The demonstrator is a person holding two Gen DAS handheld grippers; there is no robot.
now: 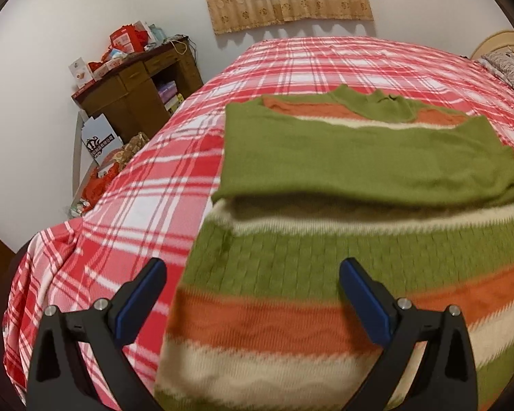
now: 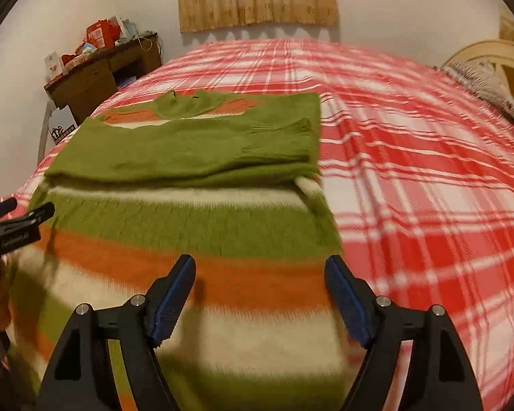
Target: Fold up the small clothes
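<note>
A knitted sweater (image 1: 291,311) with green, orange and cream stripes lies flat on the bed, collar (image 1: 377,102) at the far end. Its green sleeves (image 1: 359,157) are folded across the chest. My left gripper (image 1: 253,267) hovers open over the sweater's lower left edge, nothing between its blue pads. In the right wrist view the same sweater (image 2: 188,233) fills the lower left, a sleeve cuff (image 2: 291,133) lying on top. My right gripper (image 2: 259,262) stands open above the sweater's lower right part, holding nothing. The left gripper (image 2: 31,207) shows at the left edge of that view.
The bed's red and white plaid cover (image 1: 137,205) stretches far to the right of the sweater (image 2: 428,205). A wooden desk (image 1: 133,89) piled with boxes stands at the back left, with bags on the floor below. A pillow (image 2: 490,85) and headboard lie at the far right.
</note>
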